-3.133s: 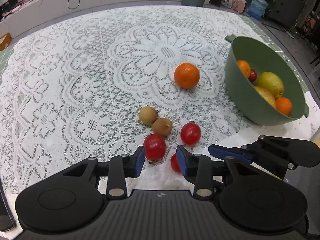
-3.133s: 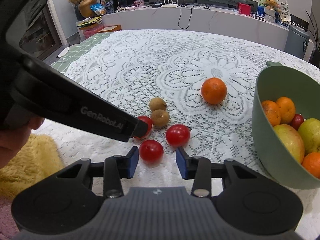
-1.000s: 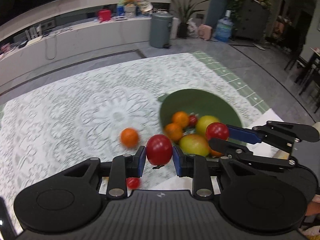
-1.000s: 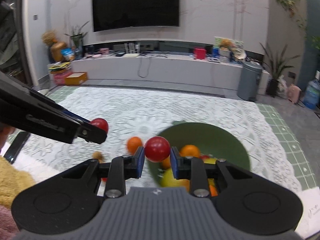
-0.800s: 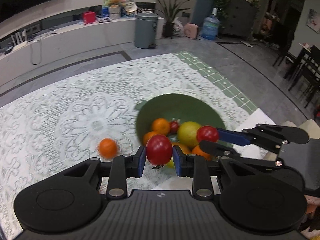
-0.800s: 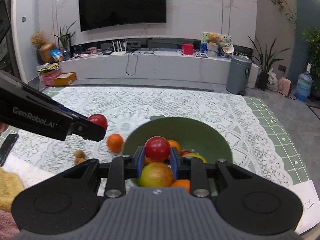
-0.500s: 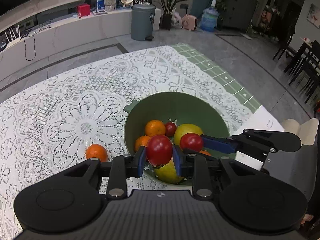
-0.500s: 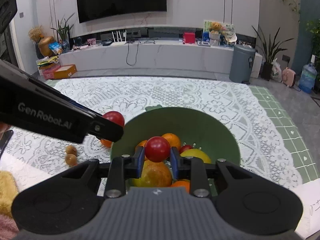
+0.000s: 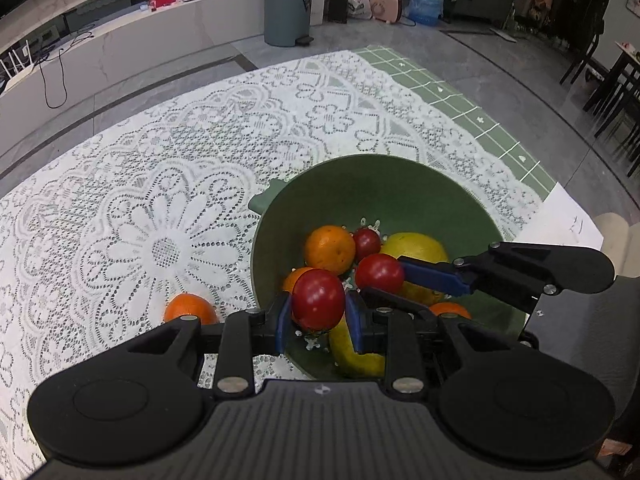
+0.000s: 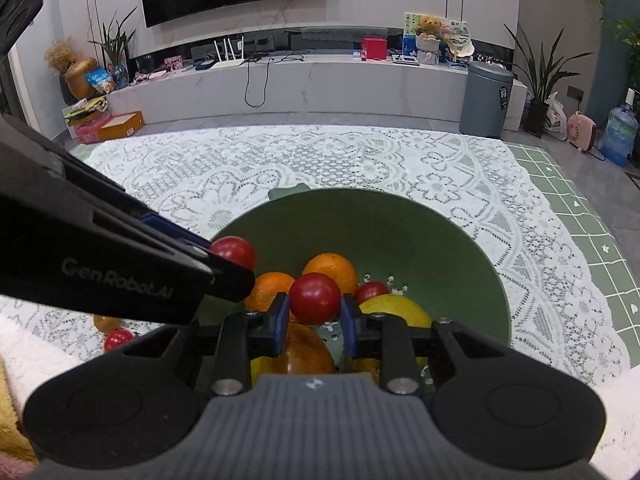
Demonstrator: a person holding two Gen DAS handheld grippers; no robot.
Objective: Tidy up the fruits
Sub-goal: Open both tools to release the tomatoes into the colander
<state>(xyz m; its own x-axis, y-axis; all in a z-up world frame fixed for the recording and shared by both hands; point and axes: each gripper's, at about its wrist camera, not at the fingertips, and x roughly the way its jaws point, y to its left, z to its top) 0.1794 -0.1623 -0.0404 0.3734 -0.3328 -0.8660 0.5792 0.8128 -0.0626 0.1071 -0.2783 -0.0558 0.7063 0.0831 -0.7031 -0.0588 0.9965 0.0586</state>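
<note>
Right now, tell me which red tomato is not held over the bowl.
The small tomato lying on the lace cloth left of the green bowl. The other two are gripped in the left tongs and right tongs.

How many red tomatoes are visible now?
4: one in the left gripper, one in the right gripper, one inside the green bowl, one on the tablecloth. Others may be hidden.

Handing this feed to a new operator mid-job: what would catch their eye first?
Two red tomatoes, each pinched in a gripper: one in the left gripper and one in the right gripper, both above the green bowl. The bowl already holds oranges and yellow fruit, while one orange sits left of it on the lace tablecloth.
</note>
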